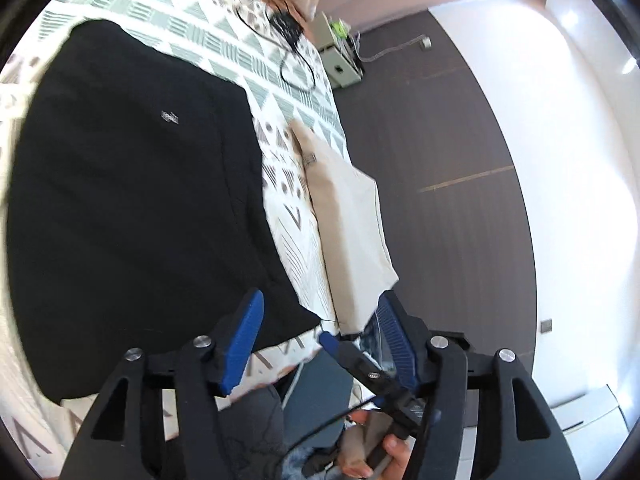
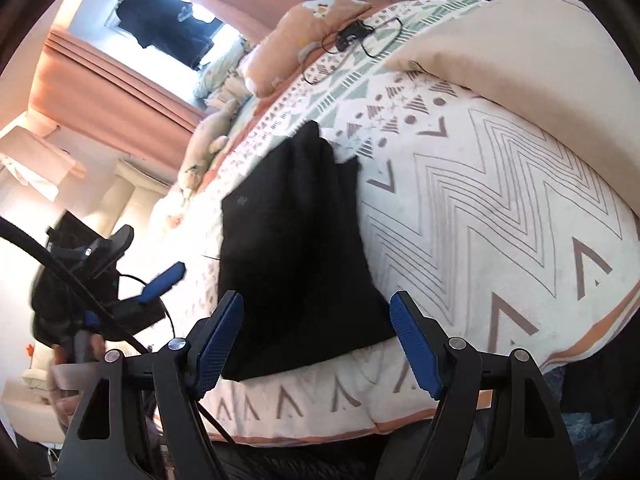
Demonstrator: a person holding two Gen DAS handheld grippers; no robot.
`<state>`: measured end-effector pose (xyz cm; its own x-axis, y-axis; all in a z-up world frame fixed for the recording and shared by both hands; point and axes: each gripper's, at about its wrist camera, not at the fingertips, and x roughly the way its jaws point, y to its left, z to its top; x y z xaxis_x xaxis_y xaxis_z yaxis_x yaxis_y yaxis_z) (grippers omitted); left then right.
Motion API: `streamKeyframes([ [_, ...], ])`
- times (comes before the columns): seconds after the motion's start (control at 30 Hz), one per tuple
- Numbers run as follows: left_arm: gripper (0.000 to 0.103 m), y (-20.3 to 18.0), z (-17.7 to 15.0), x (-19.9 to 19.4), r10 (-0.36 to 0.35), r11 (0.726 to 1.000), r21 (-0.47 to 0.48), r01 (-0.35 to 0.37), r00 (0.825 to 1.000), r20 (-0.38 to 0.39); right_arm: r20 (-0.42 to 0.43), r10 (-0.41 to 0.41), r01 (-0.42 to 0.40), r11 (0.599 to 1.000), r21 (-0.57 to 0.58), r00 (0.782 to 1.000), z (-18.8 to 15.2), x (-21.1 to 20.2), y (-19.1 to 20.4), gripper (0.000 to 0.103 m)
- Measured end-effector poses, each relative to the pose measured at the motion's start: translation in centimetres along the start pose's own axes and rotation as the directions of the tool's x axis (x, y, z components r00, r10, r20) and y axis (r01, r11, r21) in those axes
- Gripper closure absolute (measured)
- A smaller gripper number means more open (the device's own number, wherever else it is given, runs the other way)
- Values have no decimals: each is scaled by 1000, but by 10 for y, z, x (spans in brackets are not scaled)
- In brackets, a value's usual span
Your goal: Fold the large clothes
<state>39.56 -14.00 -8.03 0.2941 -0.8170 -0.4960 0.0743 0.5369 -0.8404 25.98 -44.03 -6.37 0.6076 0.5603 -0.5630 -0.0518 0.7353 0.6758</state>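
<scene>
A black garment [image 1: 132, 208] with a small white logo lies folded flat on the patterned bedspread [image 1: 296, 240]. It also shows in the right wrist view [image 2: 296, 264], near the bed's front edge. My left gripper [image 1: 320, 344] is open and empty, held above the garment's near corner and the bed edge. My right gripper [image 2: 316, 340] is open and empty, just in front of the garment's near edge. The other gripper [image 2: 160, 284] shows at the left of the right wrist view, off the bed.
A folded beige garment [image 1: 352, 232] lies at the bed's edge; it also shows in the right wrist view [image 2: 520, 52]. A black cable and device [image 2: 352, 36] lie near an orange pillow [image 2: 304, 36]. Dark floor [image 1: 440, 160] and a nightstand [image 1: 340, 60] lie beside the bed.
</scene>
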Motion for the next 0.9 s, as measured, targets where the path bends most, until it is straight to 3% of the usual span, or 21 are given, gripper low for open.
streamKeyframes([
  [0.1,43,15,1,-25,80,997,15,-81,995,59,12,30,-30,1000,-6,999,2,4,4,28],
  [0.23,43,33,-5,-49,181,983,17,-184,975,126,-19,40,-40,999,-2,999,2,23,5,28],
  [0.33,43,45,-13,-64,241,969,10,-245,960,139,-5,22,-22,1000,9,1000,3,29,3,28],
  [0.5,43,75,-19,-69,290,957,-42,-287,947,135,0,32,-32,999,1,999,11,30,5,28],
  [0.53,43,80,-20,-67,296,955,-58,-291,946,130,0,25,-25,1000,-5,1000,13,34,4,31],
  [0.57,43,86,-22,-65,302,953,-75,-294,945,125,0,17,-17,1000,-8,1000,13,35,4,41],
  [0.6,43,91,-24,-65,305,951,-88,-296,945,119,-10,8,-8,1000,-8,1000,13,39,3,80],
  [0.63,43,96,-26,-65,305,951,-97,-295,946,111,-36,14,-14,1000,-6,999,12,46,0,95],
  [0.9,43,111,-32,-43,332,941,-103,-323,940,78,-32,-4,6,997,73,999,-5,46,-27,98],
])
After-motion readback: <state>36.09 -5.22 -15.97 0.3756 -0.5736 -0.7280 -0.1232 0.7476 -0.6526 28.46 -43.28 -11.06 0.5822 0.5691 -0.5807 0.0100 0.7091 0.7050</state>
